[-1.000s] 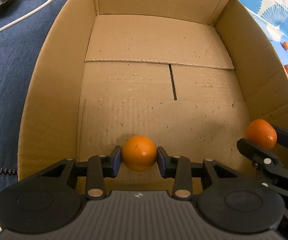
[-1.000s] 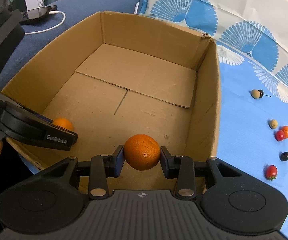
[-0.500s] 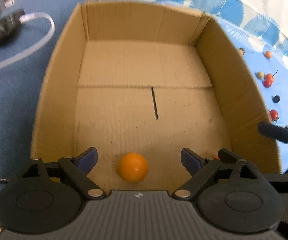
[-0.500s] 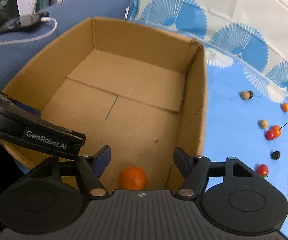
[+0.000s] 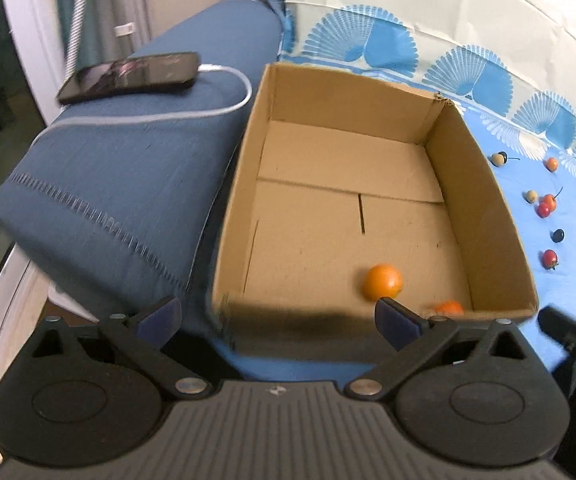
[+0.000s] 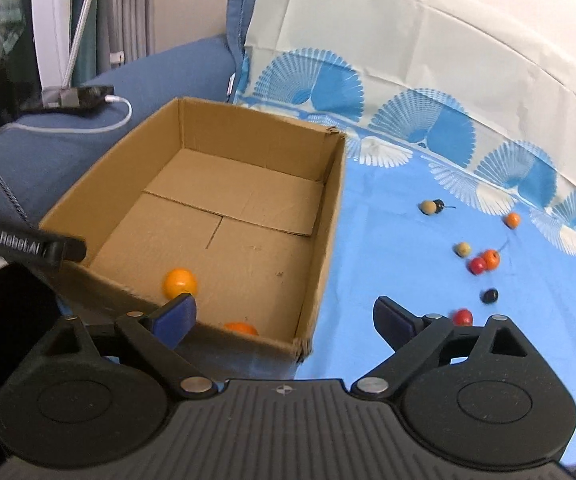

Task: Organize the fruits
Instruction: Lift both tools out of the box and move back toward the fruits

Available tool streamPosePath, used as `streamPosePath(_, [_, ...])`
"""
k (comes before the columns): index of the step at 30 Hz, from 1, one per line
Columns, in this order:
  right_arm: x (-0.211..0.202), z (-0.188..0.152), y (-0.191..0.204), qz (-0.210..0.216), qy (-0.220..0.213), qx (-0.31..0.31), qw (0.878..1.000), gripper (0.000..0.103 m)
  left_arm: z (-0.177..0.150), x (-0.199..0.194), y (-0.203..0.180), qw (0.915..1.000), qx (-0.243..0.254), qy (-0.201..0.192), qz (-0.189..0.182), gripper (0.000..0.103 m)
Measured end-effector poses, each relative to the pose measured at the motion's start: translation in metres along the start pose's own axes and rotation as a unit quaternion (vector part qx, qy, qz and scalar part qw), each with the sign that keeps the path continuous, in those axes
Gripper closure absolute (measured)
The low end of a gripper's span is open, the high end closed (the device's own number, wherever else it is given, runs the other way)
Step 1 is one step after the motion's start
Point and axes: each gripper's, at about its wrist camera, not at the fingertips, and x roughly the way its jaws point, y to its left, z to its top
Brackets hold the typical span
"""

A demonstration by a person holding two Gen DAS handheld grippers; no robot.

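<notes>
Down at the near end of the cardboard box, lower right of the left wrist view, two oranges now lie loose – one orange in full sight, the second orange half hidden behind the front wall, I think resting on the floor. A second ago each sat clamped in a gripper. Left gripper and right gripper are both opening wide, nothing between the jaws. Two delivered – small fruits at right await on the blue cloth.
</notes>
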Motion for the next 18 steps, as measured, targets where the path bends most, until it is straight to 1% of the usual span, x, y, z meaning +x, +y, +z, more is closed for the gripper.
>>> streamPosePath(4, [-0.019, -0.007, 0.0, 0.005, -0.018, 0.01, 1.0, 0.005, -0.018, -0.011, -0.006, 1.0, 0.007, 0.002, 0.003, 0.0])
streamPosePath(7, [-0.033, -0.011, 0.004, 0.012, -0.034, 0.001, 0.999, 0.004, -0.026, -0.026, -0.016, 0.9997, 0.019, -0.015, -0.001, 0.0])
streamPosePath(11, [-0.05, -0.018, 0.007, 0.019, -0.052, -0.008, 0.998, 0.003, -0.029, -0.039, -0.028, 0.9988, 0.032, -0.036, -0.003, 0.0])
streamPosePath(18, [-0.066, -0.023, 0.003, 0.023, -0.067, 0.003, 0.997, 0.002, -0.033, -0.054, -0.041, 0.9972, 0.052, -0.054, -0.001, 0.0])
